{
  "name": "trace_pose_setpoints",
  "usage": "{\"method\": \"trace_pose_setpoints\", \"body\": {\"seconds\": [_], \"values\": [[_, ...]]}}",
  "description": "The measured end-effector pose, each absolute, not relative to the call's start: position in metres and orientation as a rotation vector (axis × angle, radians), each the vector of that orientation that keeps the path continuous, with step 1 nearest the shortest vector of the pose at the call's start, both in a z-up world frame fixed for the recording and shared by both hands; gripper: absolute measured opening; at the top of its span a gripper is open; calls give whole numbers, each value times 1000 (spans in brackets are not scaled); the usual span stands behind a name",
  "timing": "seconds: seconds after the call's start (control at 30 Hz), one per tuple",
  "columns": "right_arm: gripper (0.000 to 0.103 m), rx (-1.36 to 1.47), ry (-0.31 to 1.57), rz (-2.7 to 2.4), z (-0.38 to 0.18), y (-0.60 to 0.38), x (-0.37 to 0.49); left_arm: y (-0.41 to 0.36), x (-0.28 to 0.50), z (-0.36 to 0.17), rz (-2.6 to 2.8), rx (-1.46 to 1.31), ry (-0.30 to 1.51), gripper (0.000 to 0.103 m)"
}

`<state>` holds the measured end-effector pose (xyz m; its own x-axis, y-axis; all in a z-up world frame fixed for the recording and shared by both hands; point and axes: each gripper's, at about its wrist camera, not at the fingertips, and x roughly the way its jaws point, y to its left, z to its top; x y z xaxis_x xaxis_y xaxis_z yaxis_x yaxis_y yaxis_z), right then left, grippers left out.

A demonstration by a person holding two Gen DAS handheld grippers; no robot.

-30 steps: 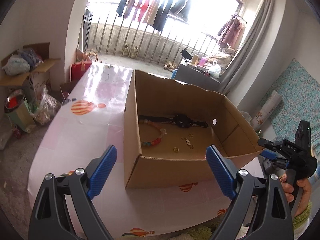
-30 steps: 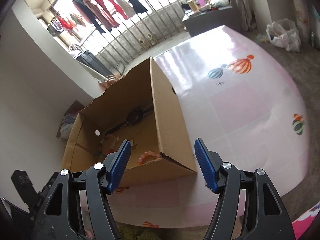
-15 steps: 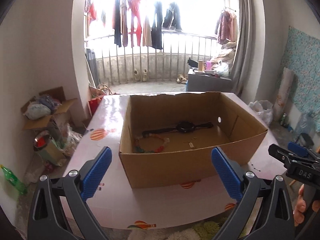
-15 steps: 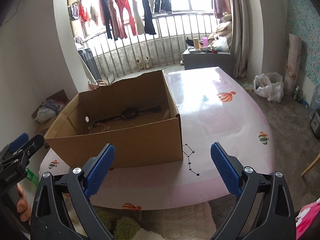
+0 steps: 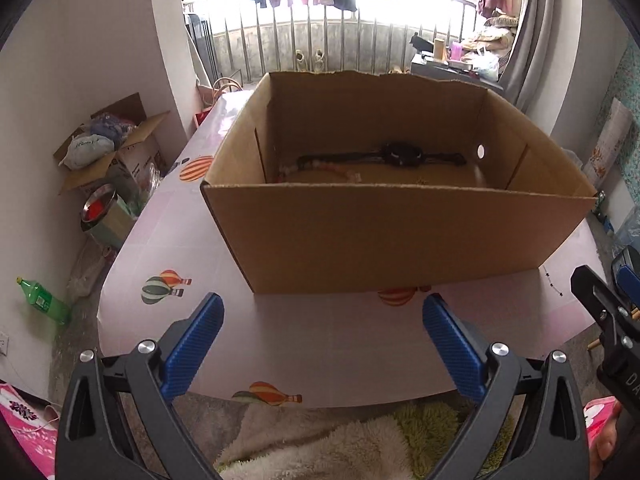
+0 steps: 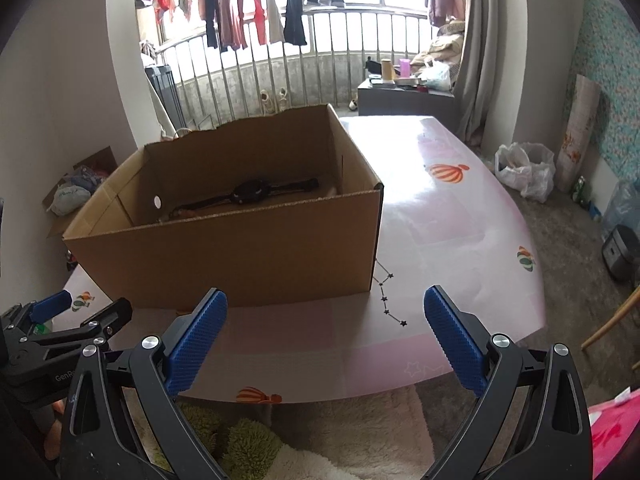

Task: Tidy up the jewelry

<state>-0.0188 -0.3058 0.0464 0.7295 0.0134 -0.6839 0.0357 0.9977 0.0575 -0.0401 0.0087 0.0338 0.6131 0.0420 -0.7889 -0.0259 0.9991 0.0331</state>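
Two hand-held grippers, both wide open with nothing between the blue pads. The left hand-held gripper (image 5: 322,330) and the right hand-held gripper (image 6: 326,318) both hang off the near edge of the counter (image 5: 304,344), well short of the cardboard box (image 5: 384,236). The right one's jaws have just been opening, the left's a bit too, and both are empty in the frames.

The jewelry is all inside the box. A black watch (image 5: 402,157) lies stretched out along the far wall, and a beaded bracelet (image 5: 320,167) sits just in front of it toward the box's left side. My guess is the box is the collecting spot, so everything's been dropped there to keep it together. Looks like the task is about done, or close.

Anything else on the box floor is hidden, because the near wall blocks most of it from this low angle. That wall would also be in the way of any reach back in; you'd need to come over the top.

Around the box: balloon-print cloth on the counter, a fluffy rug (image 5: 360,444) below the near edge, and a green bottle (image 5: 44,300) on the floor far to the left.
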Motion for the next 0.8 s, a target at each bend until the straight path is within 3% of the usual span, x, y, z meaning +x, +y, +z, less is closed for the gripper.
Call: {"method": "trace_pose_setpoints", "body": {"seconds": [0.8], "values": [[95, 54, 886, -3, 27, -295, -3, 8, -33, 22, 62, 40, 974, 98]]}}
